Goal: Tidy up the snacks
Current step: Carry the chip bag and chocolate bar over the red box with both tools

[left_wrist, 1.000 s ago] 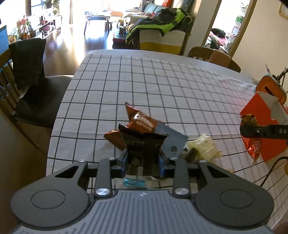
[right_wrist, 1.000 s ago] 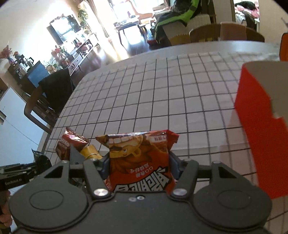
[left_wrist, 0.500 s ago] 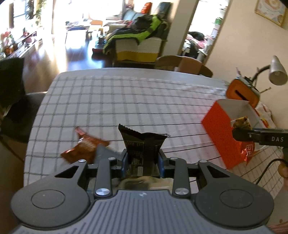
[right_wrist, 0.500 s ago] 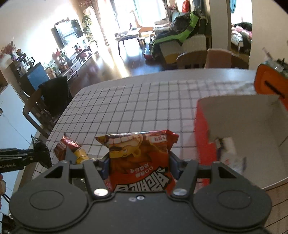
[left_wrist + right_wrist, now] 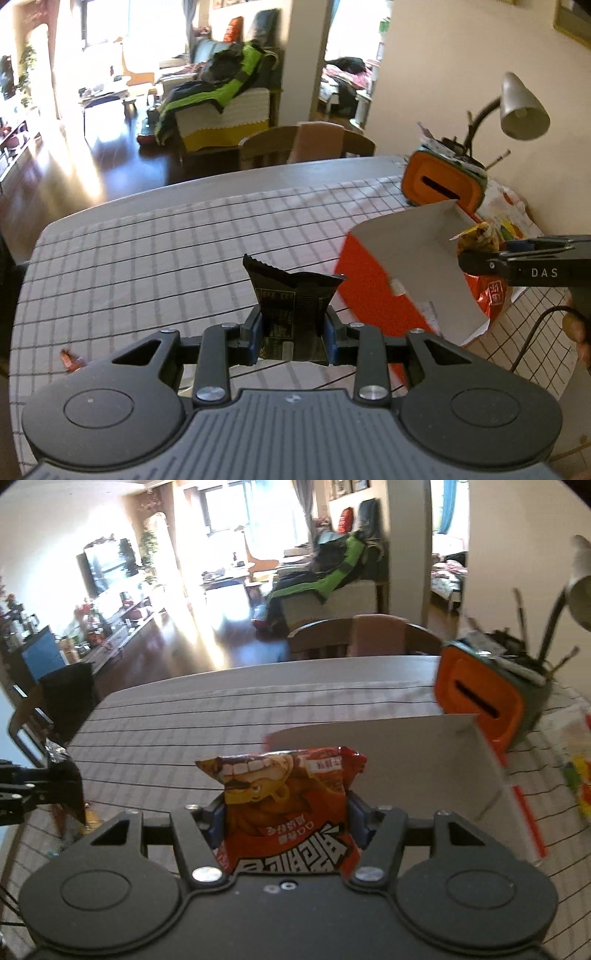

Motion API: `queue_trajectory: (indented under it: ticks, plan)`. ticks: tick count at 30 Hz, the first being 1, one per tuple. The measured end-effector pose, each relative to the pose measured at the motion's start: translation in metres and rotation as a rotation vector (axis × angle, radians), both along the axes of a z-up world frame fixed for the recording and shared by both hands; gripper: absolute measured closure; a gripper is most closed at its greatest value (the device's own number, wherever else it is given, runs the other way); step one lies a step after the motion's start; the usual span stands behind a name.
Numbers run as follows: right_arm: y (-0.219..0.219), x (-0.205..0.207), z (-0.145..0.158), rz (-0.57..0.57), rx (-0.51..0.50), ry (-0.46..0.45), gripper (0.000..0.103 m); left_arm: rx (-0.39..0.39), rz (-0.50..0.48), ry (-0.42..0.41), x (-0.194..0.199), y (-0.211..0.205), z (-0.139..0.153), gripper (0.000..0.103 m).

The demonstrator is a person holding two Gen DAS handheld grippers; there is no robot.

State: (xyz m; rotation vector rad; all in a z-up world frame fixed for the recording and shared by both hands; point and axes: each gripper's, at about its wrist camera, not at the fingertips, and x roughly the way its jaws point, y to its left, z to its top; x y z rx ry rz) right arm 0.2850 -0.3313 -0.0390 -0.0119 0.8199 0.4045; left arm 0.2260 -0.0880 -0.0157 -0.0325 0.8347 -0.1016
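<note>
My left gripper (image 5: 293,334) is shut on a black snack packet (image 5: 291,306) and holds it above the checked tablecloth, left of the open orange box (image 5: 373,284). My right gripper (image 5: 286,821) is shut on a red snack bag (image 5: 288,812) and holds it just in front of the box's grey flap (image 5: 399,753). In the left wrist view the right gripper (image 5: 480,258) hangs over the box with the red bag (image 5: 491,291) below it. In the right wrist view the left gripper (image 5: 55,786) is at the far left with the black packet (image 5: 68,779).
An orange organizer (image 5: 443,181) with pens and a grey desk lamp (image 5: 517,107) stand at the table's far right. A brown snack wrapper (image 5: 72,360) lies near the left edge. A wooden chair (image 5: 303,144) stands behind the table. A black wire rack (image 5: 535,343) is at right.
Both grippers have risen and swung right toward the orange box, each still holding its snack. The snacks left on the table have dropped out of the left view.
</note>
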Motion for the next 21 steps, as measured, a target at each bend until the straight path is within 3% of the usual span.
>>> queue_trajectory:
  ticks: [13, 21]
  plan:
    - [-0.083, 0.049, -0.032, -0.063, -0.05, 0.036, 0.042, 0.077, -0.147, 0.114, 0.061, -0.115, -0.03, 0.071]
    - [-0.11, 0.073, -0.056, -0.067, -0.092, 0.063, 0.042, 0.07, -0.178, 0.209, 0.096, -0.156, -0.048, 0.071]
